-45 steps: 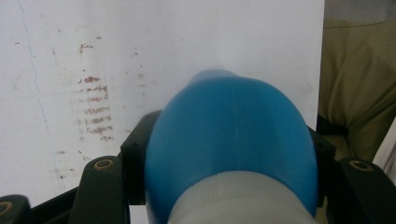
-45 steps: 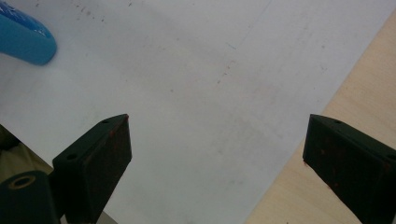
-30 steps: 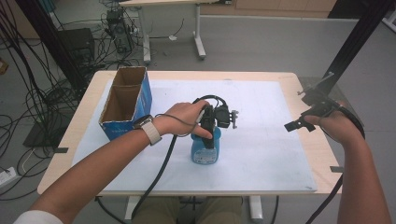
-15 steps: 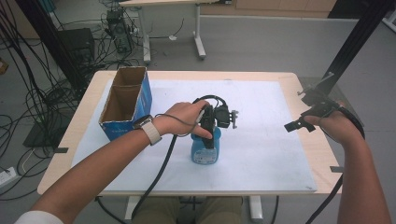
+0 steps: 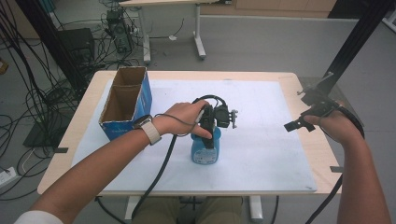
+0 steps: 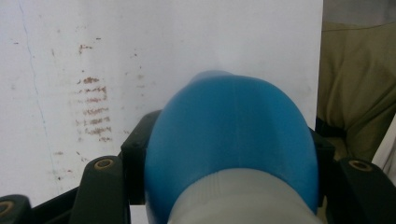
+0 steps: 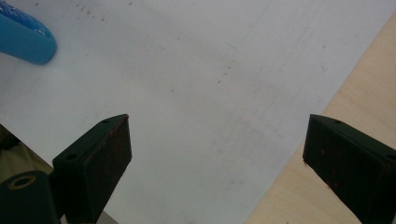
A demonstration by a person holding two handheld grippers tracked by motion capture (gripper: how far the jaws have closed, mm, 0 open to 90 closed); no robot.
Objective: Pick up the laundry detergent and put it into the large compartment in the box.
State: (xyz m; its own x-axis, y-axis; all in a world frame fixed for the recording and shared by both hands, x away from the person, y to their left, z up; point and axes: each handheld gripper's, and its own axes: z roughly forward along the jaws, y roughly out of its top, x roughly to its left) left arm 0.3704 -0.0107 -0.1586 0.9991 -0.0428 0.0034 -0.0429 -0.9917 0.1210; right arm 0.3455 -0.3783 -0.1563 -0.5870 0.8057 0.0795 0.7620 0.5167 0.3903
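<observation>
No visible change from the earlier frames: both hands, the bottle and the box sit where they did.

Left gripper points down over the middle of the white mat, jaws clamped on either side of the blue plastic bottle with a pale label. Bottle stands on the mat, near the person's edge. In the left gripper view the bottle's rounded blue body sits between the two black jaws, touching both.

Right gripper hangs over the right edge of the wooden table, well apart from the bottle. Jaws stand wide open, nothing between them; the right gripper view shows bare mat and table edge below.

Open blue cardboard box with two compartments rests at the mat's far-left corner, untouched.
</observation>
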